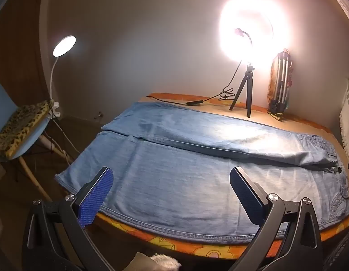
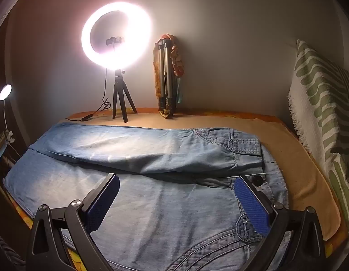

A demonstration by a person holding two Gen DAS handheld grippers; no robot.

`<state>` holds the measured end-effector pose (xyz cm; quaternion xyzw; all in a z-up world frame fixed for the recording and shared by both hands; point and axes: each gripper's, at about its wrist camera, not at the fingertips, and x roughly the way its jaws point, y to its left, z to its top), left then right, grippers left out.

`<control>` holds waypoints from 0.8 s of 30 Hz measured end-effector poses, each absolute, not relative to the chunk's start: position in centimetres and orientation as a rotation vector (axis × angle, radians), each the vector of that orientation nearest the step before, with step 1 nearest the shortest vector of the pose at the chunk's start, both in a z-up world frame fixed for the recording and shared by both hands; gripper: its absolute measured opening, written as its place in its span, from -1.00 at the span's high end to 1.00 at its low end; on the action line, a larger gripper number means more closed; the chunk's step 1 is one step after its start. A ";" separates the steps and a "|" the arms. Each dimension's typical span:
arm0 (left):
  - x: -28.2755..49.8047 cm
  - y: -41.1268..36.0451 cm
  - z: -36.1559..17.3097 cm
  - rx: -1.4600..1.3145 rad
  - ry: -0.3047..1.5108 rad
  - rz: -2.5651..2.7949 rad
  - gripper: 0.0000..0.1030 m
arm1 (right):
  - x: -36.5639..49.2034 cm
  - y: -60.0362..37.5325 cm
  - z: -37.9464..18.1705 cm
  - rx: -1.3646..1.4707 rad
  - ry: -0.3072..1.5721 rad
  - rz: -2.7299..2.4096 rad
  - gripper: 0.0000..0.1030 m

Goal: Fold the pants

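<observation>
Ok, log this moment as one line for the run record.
pants: flat on table, legs apart, unfolded | left gripper: open, above near leg | right gripper: open, above waist end | nothing held
</observation>
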<state>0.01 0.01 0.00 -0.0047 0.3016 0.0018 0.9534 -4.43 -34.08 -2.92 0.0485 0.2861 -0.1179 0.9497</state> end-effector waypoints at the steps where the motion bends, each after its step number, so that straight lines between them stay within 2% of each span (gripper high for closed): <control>1: -0.1 0.0 0.0 -0.003 0.599 0.005 -1.00 | -4.4 -34.0 -2.9 0.098 0.581 -0.241 -1.00; 24: 0.1 0.3 0.0 -0.032 0.612 0.000 -1.00 | -4.2 -33.6 -2.8 0.103 0.580 -0.238 -1.00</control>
